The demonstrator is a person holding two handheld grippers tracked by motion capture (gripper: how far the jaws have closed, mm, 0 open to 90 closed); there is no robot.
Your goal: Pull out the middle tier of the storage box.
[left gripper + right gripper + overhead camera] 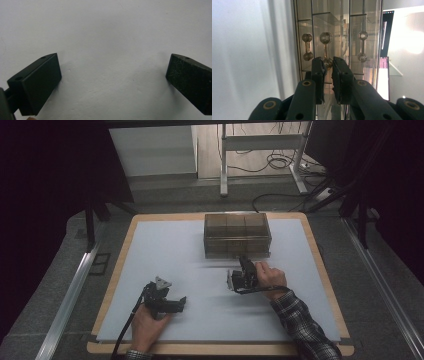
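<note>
A clear brown drawer box point(237, 234) stands at the far middle of the white mat point(165, 250). In the right gripper view its front shows three dumbbell-shaped handles side by side. My right gripper point(243, 261) is right at the box front, held in a hand with a plaid sleeve. Its jaws stand nearly together, and my right gripper point(329, 61) is shut on the near end of the middle drawer handle point(326, 40). My left gripper point(181, 303) lies low over the mat at the near left. In its own view my left gripper point(113, 75) is open, with bare mat between its fingers.
The mat lies on a wooden table point(320, 265) with grey floor around it. Beyond the far edge stand a desk frame point(223, 165) and loose cables point(277, 160). A metal rail point(380, 280) runs along the right side.
</note>
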